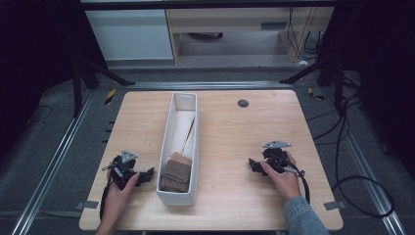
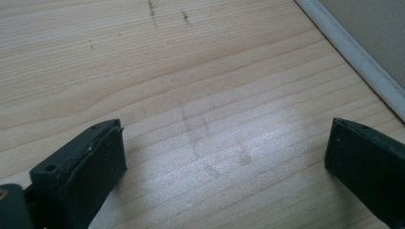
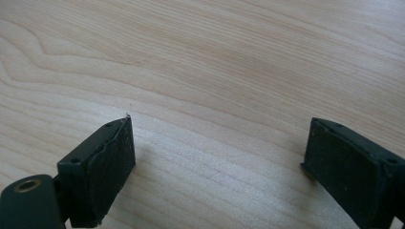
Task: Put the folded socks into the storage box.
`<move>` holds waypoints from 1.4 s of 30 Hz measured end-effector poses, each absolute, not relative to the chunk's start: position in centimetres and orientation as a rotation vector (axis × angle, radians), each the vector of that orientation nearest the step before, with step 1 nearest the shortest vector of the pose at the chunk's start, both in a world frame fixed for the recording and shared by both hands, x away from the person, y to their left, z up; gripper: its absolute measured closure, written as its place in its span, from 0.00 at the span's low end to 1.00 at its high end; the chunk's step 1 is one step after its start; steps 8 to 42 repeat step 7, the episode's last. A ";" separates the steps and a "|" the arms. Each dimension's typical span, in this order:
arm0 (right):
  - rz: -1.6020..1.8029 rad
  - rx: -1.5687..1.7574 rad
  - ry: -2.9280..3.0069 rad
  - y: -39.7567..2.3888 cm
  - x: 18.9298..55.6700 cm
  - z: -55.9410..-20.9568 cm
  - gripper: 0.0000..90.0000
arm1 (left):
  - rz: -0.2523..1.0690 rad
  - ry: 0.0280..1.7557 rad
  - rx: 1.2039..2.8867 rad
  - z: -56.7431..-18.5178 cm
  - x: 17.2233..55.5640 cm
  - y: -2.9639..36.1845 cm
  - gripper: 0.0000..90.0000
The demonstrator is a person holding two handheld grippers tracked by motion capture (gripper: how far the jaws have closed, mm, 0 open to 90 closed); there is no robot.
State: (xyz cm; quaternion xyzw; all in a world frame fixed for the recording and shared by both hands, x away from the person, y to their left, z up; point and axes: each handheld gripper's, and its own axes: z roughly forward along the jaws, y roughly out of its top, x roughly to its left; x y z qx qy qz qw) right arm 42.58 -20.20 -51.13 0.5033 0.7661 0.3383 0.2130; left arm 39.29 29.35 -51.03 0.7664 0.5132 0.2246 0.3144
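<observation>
Two hand-held grippers rest on a light wooden bench, one in each of a person's hands. The left hand-held gripper (image 1: 145, 176) sits near the front left, its jaws spread wide with bare wood between them, pointing toward one long white tray (image 1: 168, 131) just beside it. The right hand-held gripper (image 1: 254, 165) sits well apart on the other side of the tray, jaws likewise spread wide and holding nothing. The tray runs lengthwise down the middle of the bench. Inside it, at the near end, lies one brown knitted bundle (image 1: 176, 172); behind that, one pale folded cloth (image 1: 180, 128) lies along the floor of the tray. One small dark round cap (image 1: 243, 103) is set into the bench (image 1: 235, 142) near its far edge. The wood shows faint scuff marks. Around the bench are grey floor, metal rails, black cables and, beyond, pale cabinets.
</observation>
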 end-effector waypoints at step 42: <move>0.923 1.397 2.104 -19.8 42.5 -51.4 0.08 | 0.592 1.353 2.020 -51.0 39.3 29.3 0.00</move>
